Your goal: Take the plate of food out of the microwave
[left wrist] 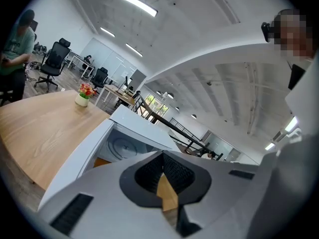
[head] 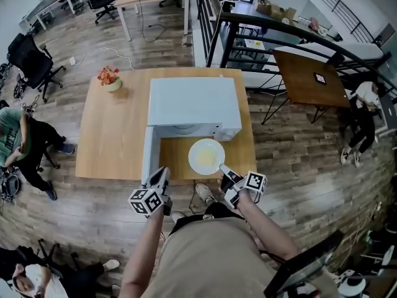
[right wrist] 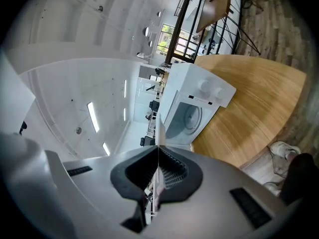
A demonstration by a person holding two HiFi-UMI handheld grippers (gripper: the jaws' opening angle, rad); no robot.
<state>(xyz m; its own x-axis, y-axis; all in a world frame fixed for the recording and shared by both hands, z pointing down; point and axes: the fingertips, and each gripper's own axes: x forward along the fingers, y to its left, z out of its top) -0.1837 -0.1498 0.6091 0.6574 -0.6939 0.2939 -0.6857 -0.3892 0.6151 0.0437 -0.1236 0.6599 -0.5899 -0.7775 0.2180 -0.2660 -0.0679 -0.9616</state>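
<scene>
1. the plate [head: 206, 156] is out of the microwave [head: 192, 107], over the desk [head: 111, 141] just in front of the open cavity. whether it rests on the wood or hangs just above it cannot be told.
2. it is round and white, with pale yellow food across its middle and a bare rim around that.
3. the right gripper [head: 224, 171] has its fingers pinching the plate's near right rim. in the right gripper view the rim shows as a thin white edge between them.
4. the left gripper [head: 162, 172] is beside the near end of the open door [head: 149, 154], its fingers pressed together at the tips with nothing between them.
5. the door stands out toward the person on the microwave's left side.
6. a flower pot [head: 109, 78] stands at the desk's far left corner, well apart from the plate.
</scene>
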